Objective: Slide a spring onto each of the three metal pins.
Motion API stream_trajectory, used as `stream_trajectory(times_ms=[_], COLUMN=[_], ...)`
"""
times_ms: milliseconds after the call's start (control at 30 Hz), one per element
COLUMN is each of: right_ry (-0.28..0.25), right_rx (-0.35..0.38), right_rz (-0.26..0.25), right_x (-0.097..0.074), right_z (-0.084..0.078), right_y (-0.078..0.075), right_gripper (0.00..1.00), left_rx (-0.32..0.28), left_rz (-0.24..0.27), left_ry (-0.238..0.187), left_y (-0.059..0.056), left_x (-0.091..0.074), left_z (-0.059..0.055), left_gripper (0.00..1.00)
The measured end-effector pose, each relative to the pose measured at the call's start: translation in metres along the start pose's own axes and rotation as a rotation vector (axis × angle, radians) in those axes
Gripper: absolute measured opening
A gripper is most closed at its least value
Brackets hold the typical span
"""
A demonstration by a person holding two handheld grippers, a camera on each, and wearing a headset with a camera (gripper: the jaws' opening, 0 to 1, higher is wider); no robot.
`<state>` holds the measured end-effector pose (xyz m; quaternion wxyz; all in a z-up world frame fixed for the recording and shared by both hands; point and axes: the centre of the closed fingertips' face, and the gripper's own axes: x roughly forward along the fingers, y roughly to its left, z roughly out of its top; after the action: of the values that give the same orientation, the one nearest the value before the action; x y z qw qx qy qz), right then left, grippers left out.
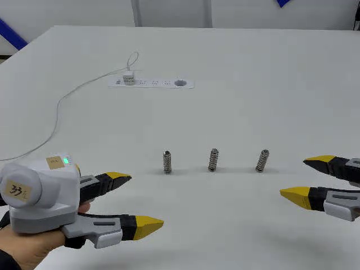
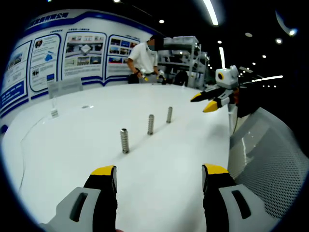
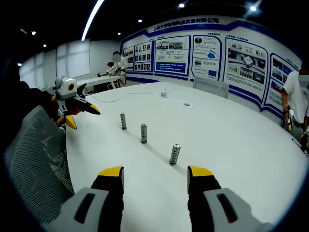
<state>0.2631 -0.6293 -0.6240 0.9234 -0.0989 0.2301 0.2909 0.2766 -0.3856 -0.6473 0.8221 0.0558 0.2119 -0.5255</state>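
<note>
Three pins stand upright in a row mid-desk [image 1: 270, 101], left pin [image 1: 167, 162], middle pin [image 1: 213, 160], right pin [image 1: 262, 160], each sleeved in a spring [image 1: 213, 164]; left tool [image 1: 142, 201] and right tool [image 1: 295, 178] hover either side of the row, both with jaws apart, empty.

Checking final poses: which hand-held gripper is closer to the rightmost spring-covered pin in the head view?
Right. The right hand-held gripper sits just right of that pin; the left hand-held gripper is past the leftmost pin.
</note>
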Motion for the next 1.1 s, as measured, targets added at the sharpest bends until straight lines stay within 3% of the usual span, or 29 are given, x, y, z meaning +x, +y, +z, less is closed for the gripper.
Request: stream_trajectory(times_ms=[233, 1100], right_ry=[-0.020, -0.027], right_rx=[0.027, 0.018], right_rz=[-0.021, -0.008], right_x=[-0.008, -0.013], right_z=[-0.001, 0.002], right_y=[-0.009, -0.009], right_gripper=[0.56, 0.60], left_rx=[-0.008, -0.013], left_rz=[0.004, 0.004], left_ry=[-0.003, -0.006], left_y=[0.002, 0.001], left_x=[0.000, 0.004], left_z=[-0.001, 0.002], left_gripper=[0.74, 0.74])
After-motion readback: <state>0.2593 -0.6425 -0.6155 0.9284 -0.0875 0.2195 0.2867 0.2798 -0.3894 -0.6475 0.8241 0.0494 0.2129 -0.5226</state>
